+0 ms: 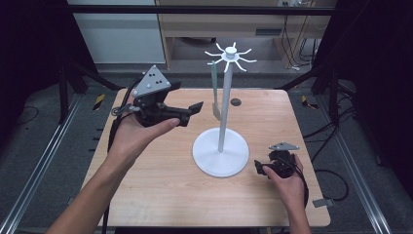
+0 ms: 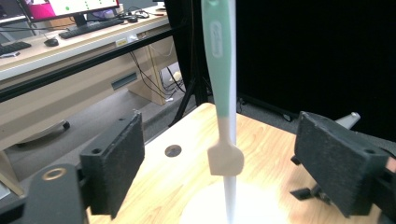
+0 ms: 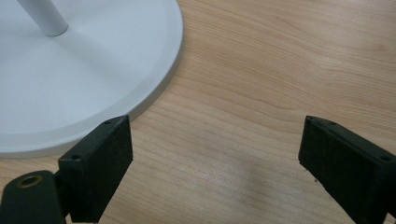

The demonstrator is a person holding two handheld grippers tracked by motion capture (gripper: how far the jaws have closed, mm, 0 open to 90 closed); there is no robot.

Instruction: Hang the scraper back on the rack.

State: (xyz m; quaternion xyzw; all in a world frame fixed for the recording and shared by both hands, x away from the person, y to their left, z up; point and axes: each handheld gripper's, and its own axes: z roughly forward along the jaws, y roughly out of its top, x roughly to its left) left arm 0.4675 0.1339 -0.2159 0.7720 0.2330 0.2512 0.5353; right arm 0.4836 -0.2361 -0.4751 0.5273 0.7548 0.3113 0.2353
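Note:
A white stand (image 1: 223,112) with a round base (image 1: 220,157) and hooks spread at its top stands mid-table. From one hook hangs a green-handled spatula (image 1: 215,90) with a beige blade. My left gripper (image 1: 192,112) is held above the table to the left of the stand, open and pointed at the spatula. In the left gripper view the spatula (image 2: 219,70) hangs between and beyond the wide-apart jaws of that gripper (image 2: 226,158), in front of the pole (image 2: 229,196). My right gripper (image 1: 260,169) rests low on the table beside the base (image 3: 93,70), open (image 3: 215,163) with bare wood between its jaws.
The wooden table (image 1: 160,185) has a small round hole (image 1: 235,102) behind the stand. Dark frame legs and cables surround the table. A desk (image 2: 70,42) with a keyboard and monitor stands beyond it in the left gripper view.

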